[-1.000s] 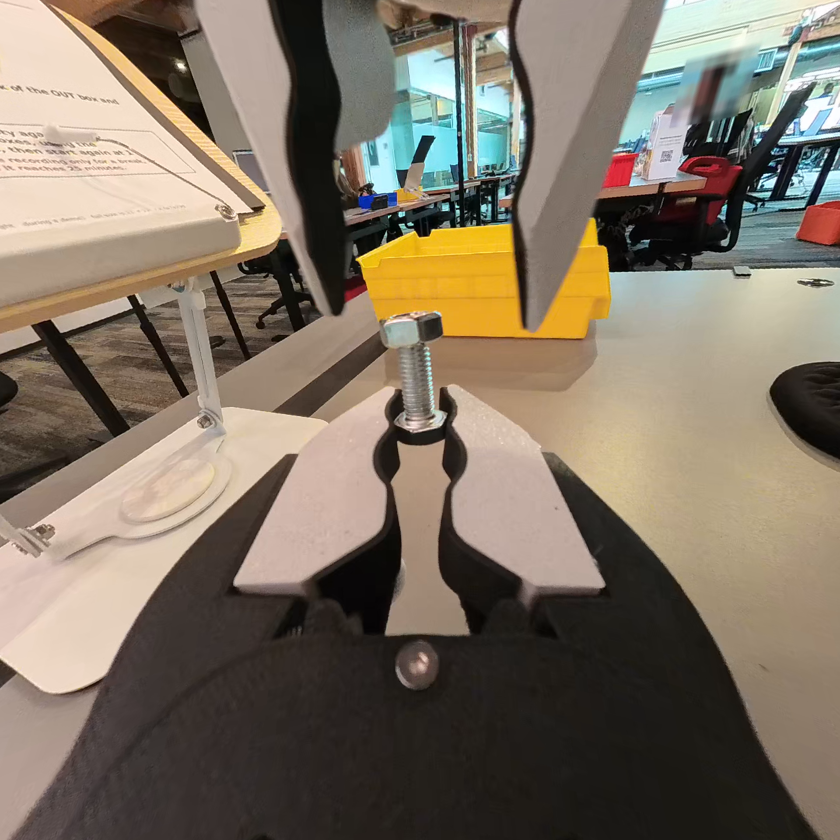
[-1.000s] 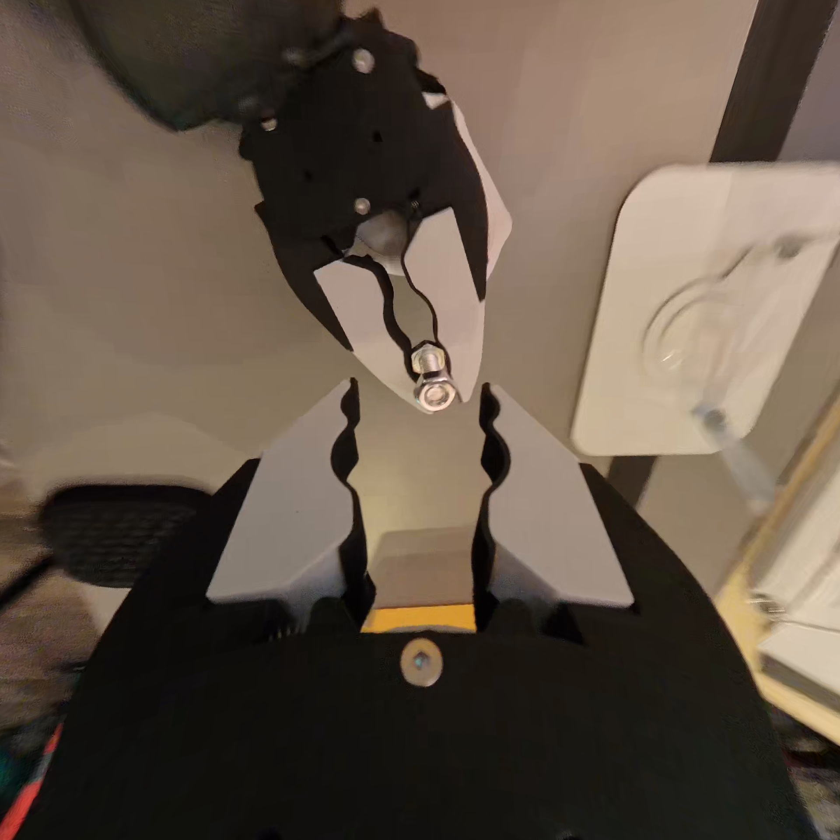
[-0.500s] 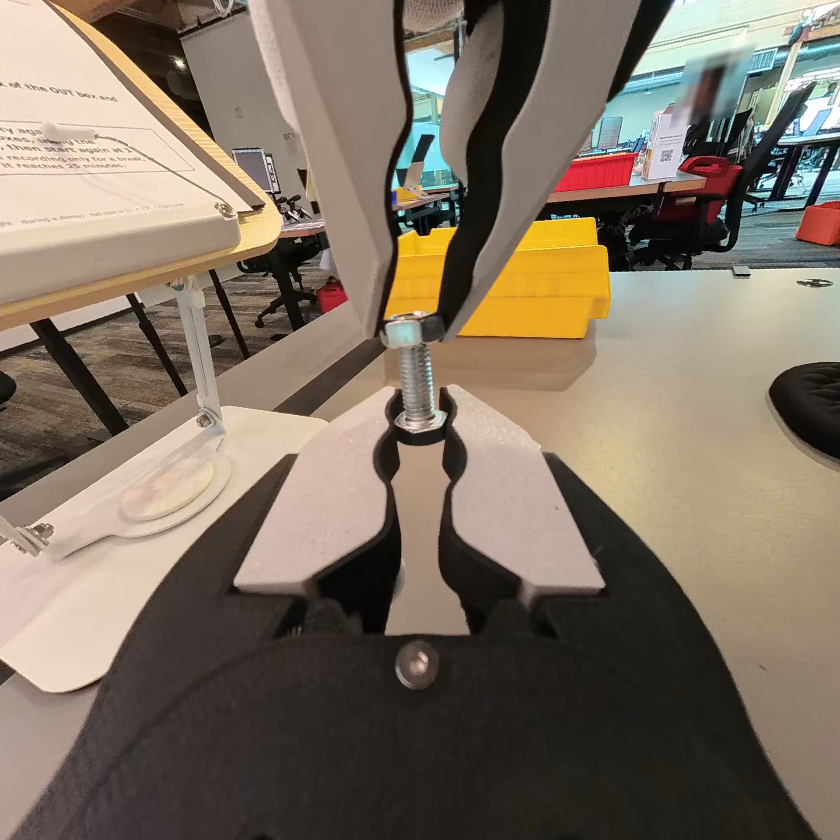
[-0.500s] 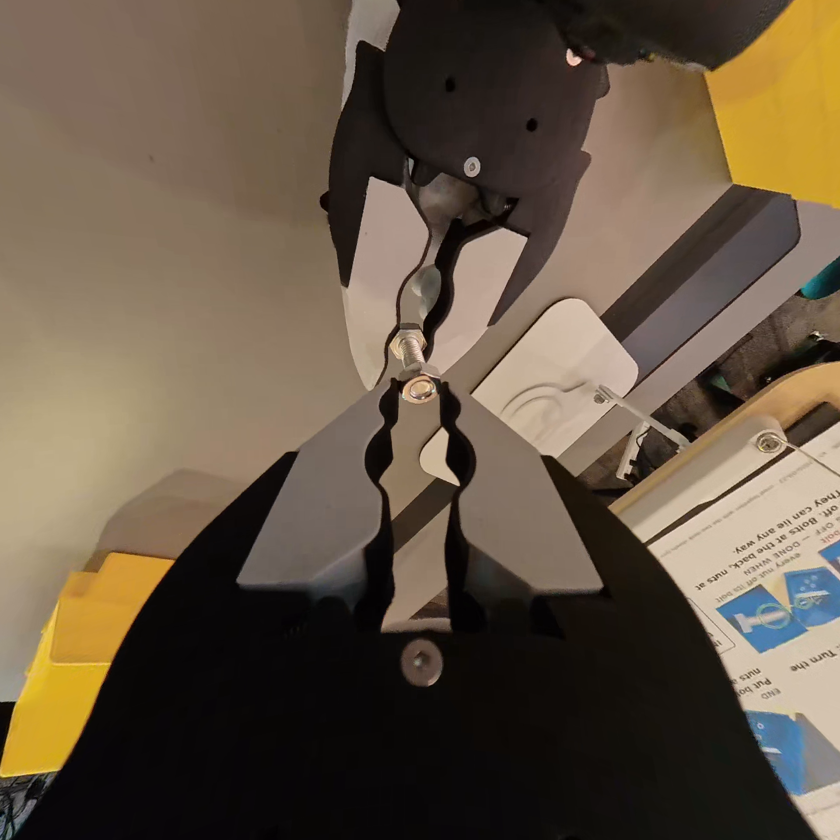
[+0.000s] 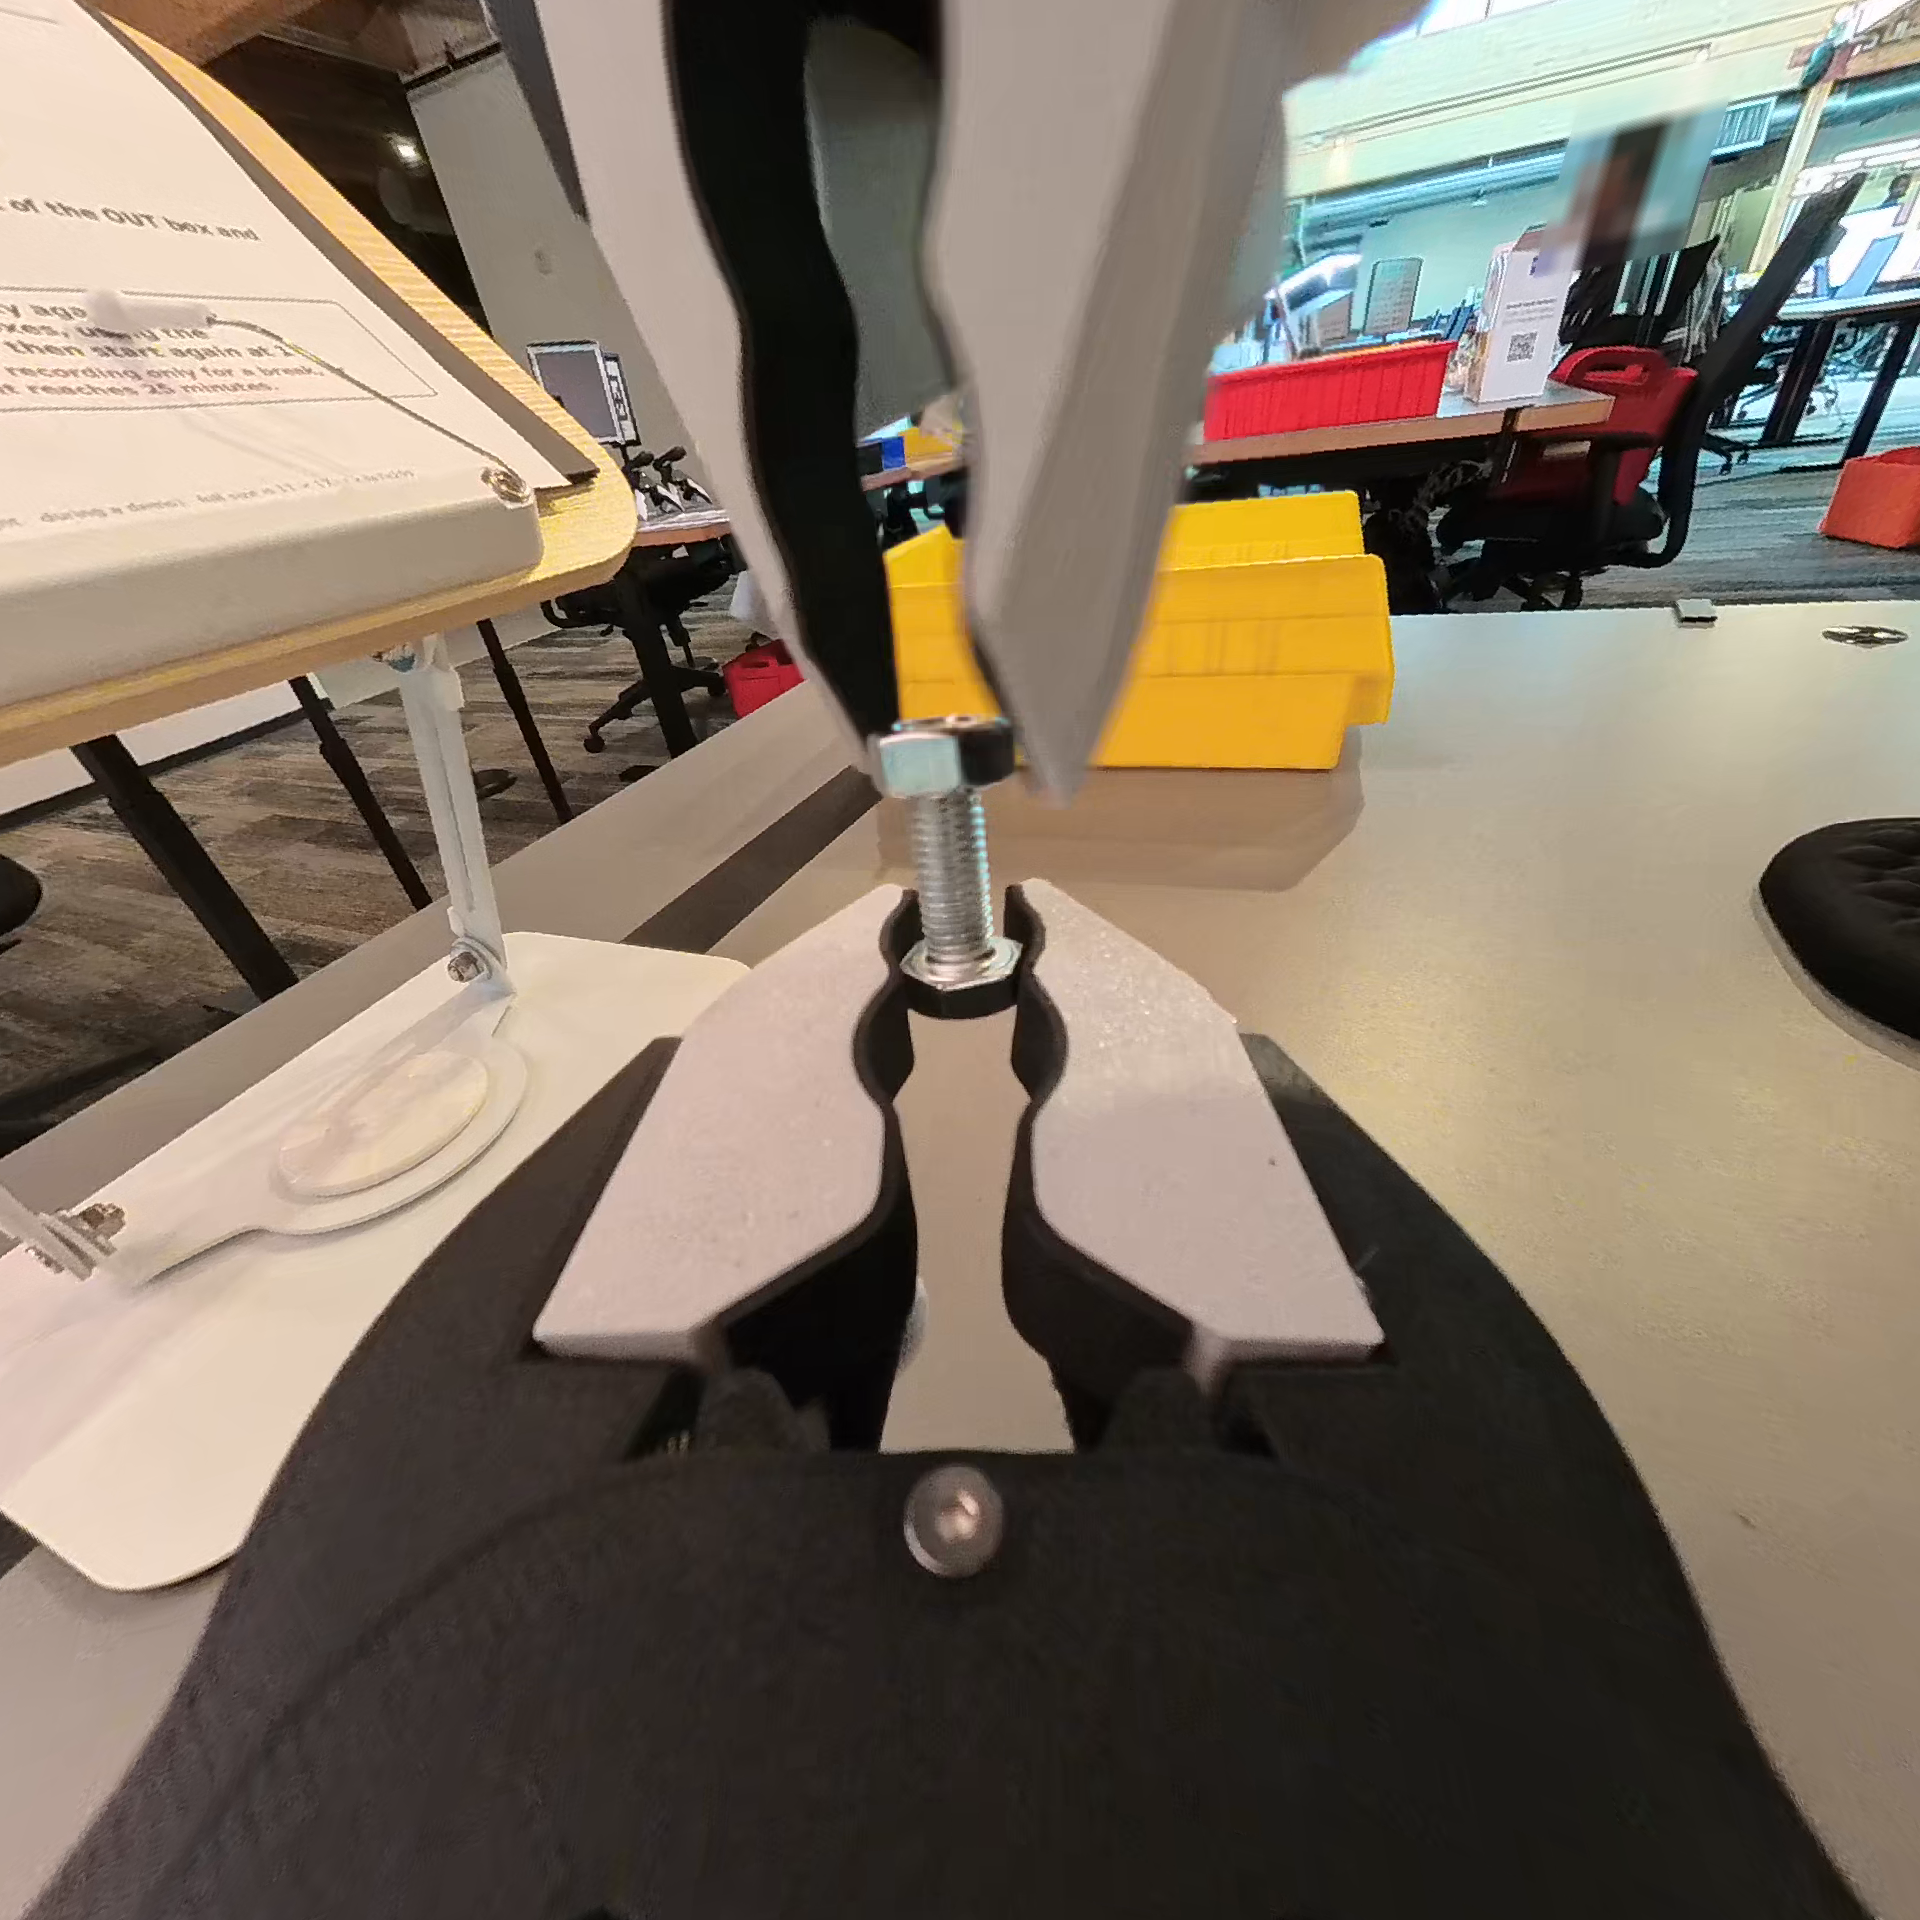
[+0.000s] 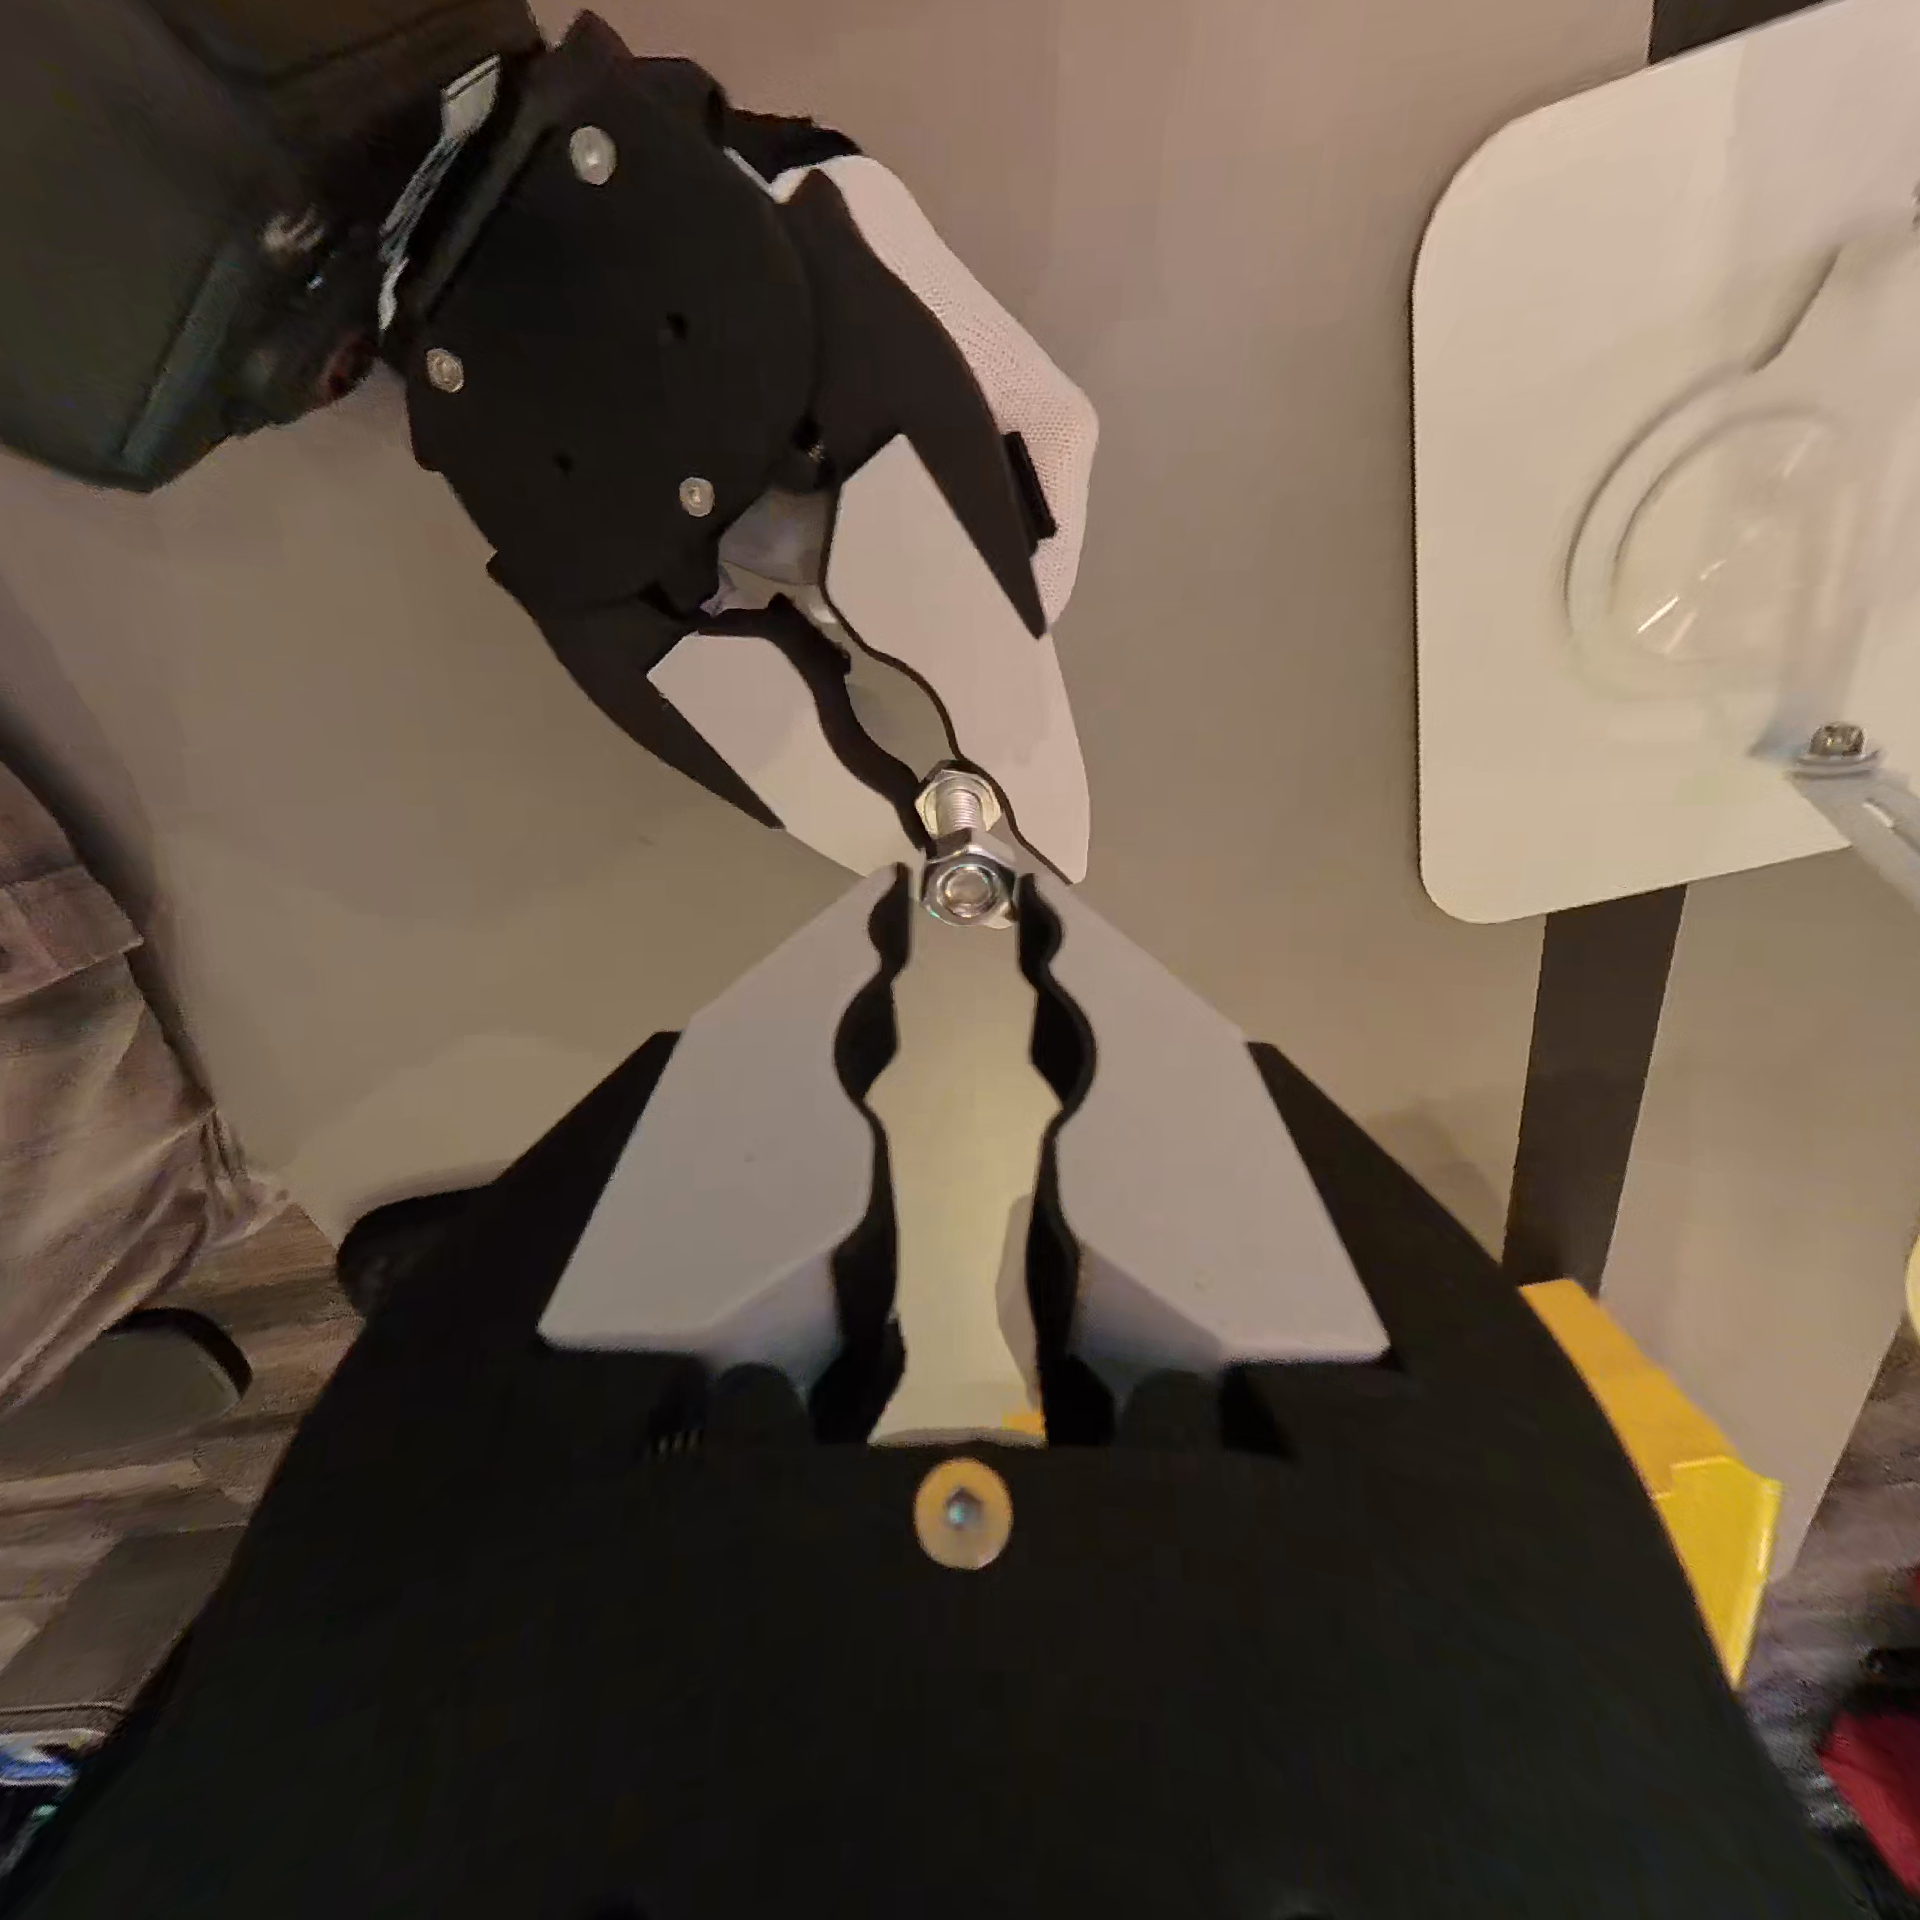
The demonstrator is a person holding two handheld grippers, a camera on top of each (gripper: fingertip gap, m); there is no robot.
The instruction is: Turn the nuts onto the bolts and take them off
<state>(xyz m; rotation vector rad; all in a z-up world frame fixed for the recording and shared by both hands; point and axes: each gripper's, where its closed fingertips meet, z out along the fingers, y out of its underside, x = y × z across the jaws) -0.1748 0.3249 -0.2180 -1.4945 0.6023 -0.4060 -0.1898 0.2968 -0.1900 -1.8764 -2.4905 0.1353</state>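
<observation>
A silver bolt point(image 5: 948, 873) stands upright, its hex head point(image 5: 956, 961) clamped between the fingertips of my left gripper point(image 5: 956, 920), which is shut on it just above the grey table point(image 5: 1558, 987). A silver nut point(image 5: 940, 756) sits on the bolt's top end. My right gripper point(image 5: 954, 753) comes down from above and is shut on the nut. In the right wrist view I look down the bolt: the nut point(image 6: 966, 894) sits between my right gripper's tips point(image 6: 961, 888), with the bolt head point(image 6: 956, 795) in the left gripper point(image 6: 977, 821) beyond.
A yellow bin point(image 5: 1257, 644) stands on the table behind the bolt. A white stand base point(image 5: 312, 1195) carrying a slanted instruction board point(image 5: 208, 436) is on the left. A black pad point(image 5: 1849, 935) lies at the right. Office desks and chairs are far behind. The tips of both grippers are at nearly the same place.
The right gripper, open above the nut a second ago, has come down and shut on it, then twisted around the bolt's axis. The left gripper and bolt have stayed still.
</observation>
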